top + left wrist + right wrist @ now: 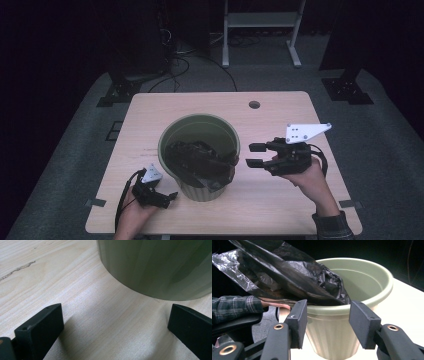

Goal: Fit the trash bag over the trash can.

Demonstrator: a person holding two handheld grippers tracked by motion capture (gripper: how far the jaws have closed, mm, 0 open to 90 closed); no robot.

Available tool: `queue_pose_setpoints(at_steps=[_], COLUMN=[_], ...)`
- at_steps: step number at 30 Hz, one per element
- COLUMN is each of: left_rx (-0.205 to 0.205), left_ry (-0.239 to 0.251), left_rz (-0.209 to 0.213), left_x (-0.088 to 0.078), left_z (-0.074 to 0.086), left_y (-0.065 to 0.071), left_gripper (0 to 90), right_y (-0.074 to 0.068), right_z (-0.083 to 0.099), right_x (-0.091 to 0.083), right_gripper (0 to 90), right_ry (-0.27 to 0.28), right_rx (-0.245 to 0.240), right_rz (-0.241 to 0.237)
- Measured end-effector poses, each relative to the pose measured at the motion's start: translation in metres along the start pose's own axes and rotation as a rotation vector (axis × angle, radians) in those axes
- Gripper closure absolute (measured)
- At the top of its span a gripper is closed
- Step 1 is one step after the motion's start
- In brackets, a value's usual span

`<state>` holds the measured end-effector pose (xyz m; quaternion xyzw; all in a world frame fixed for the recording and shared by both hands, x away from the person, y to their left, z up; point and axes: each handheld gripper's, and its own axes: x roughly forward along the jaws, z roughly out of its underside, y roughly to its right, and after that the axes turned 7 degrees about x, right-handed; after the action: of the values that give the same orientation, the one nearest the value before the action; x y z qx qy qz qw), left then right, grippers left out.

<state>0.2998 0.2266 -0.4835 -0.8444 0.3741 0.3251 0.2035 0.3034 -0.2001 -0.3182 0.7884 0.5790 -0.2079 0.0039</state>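
A pale green ribbed bucket stands in the middle of the wooden table. A crumpled black plastic bag lies in it and hangs over the near right rim. My right gripper hovers just right of the bucket, pointing at it, jaws open and empty. In the right gripper view the gripper faces the bucket's rim and the black bag. My left gripper rests low on the table at the bucket's near left. There the gripper is open wide over bare wood, with the bucket's wall just ahead.
A round cable hole sits near the table's far edge. A white frame stand and black stand feet are on the grey floor beyond. A plaid sleeve shows left of the bucket in the right gripper view.
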Motion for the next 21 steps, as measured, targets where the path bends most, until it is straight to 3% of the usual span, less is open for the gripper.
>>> queue_pose_setpoints(at_steps=[7,12,18,21], left_rx=[0.0,0.0,0.001,0.001], left_ry=[0.0,0.0,0.0,0.0], left_rz=[0.0,0.0,0.0,0.0], left_x=[0.0,0.0,0.0,0.0], left_z=[0.0,0.0,0.0,0.0], left_y=[0.0,0.0,0.0,0.0], left_gripper=[0.0,0.0,0.0,0.0], right_y=[-0.005,-0.005,-0.005,-0.001], right_z=[-0.004,-0.009,-0.012,-0.014], right_x=[0.015,0.024,0.037,0.044], right_gripper=[47.6,49.5,89.1,90.0], right_ry=[0.006,0.007,-0.027,-0.03], right_rx=[-0.038,-0.051,-0.072,-0.062], right_rz=[-0.06,-0.066,-0.115,-0.108])
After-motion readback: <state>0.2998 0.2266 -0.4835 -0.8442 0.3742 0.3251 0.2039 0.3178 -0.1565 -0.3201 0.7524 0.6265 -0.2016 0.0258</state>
